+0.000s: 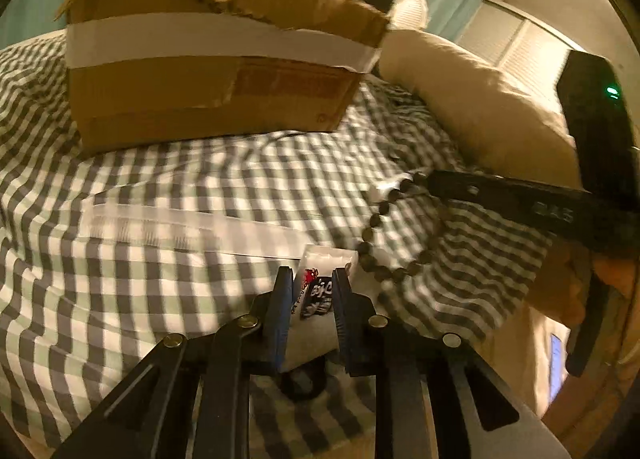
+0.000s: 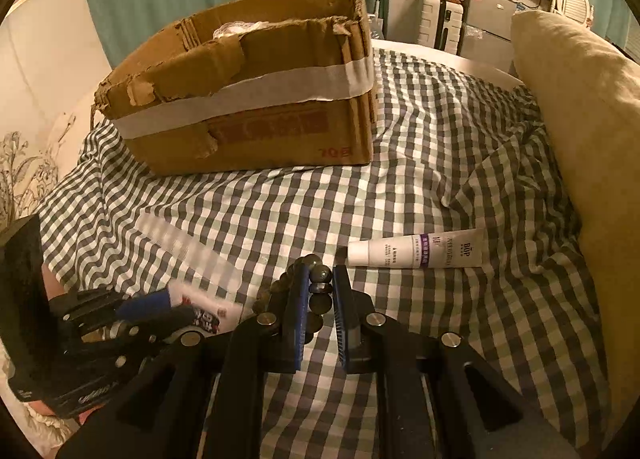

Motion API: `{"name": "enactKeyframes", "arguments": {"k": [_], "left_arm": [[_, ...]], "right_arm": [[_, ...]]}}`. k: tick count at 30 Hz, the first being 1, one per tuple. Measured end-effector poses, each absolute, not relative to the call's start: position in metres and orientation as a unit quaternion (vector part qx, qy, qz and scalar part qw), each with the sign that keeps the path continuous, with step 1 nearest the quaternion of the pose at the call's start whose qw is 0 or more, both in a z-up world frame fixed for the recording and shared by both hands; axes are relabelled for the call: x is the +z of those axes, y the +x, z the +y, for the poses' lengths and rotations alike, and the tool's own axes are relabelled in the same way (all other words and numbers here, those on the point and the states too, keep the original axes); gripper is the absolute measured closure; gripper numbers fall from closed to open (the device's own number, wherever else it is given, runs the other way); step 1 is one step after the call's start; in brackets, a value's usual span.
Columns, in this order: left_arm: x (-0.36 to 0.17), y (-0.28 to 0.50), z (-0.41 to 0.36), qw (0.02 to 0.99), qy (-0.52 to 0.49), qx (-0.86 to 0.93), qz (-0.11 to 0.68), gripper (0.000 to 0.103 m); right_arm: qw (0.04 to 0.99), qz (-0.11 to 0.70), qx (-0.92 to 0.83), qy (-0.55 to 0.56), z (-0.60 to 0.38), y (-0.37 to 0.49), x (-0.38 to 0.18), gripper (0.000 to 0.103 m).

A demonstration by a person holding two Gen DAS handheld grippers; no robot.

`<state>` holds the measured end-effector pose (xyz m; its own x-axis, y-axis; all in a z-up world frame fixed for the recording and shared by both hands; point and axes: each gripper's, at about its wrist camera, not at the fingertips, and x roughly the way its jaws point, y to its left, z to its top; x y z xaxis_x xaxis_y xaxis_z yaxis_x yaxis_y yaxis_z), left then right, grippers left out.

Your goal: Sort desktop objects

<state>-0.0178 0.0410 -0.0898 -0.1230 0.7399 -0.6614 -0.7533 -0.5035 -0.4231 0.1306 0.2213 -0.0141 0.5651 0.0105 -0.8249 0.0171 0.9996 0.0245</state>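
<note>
— What do you have in your left claw?

— A small white packet with black and red print. My two blue pads are closed on it, one at each side. The letters on it are not clear enough for me to read.

— And your right claw?

— It is clamped on a string of dark round beads; some beads sit between the pads and the rest hangs at the left of them.

— Is there any writing you can read?

— On the white tube that lies on the checked cloth, just right of my right claw, I read "BOP" near its flat end, beside a purple band. The small lines under it are too small for me.

— Where is the cardboard box?

— It stands on the same cloth, farther back, open at the top, with a white tape band around it. There is faded red print on its side, and I cannot read it. A yellow cushion lies at the right.
</note>
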Motion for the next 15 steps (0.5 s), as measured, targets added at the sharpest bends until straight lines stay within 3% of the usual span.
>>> {"name": "enactKeyframes", "arguments": {"k": [4, 13, 14, 15], "left_arm": [[-0.079, -0.009, 0.041, 0.543, -0.431, 0.721, 0.003, 0.082], [-0.098, -0.007, 0.06, 0.511, -0.437, 0.738, 0.063, 0.082], [-0.1, -0.009, 0.058, 0.511, -0.438, 0.737, 0.063, 0.083], [-0.101, -0.009, 0.057, 0.515, -0.436, 0.735, 0.062, 0.095]], "right_arm": [[0.886, 0.464, -0.008, 0.02, 0.22, 0.131, -0.013, 0.091], [0.883, 0.468, -0.007, 0.024, 0.22, 0.131, -0.015, 0.091], [0.883, 0.468, -0.008, 0.023, 0.22, 0.131, -0.015, 0.091], [0.884, 0.467, -0.008, 0.023, 0.22, 0.131, -0.015, 0.091]]}}
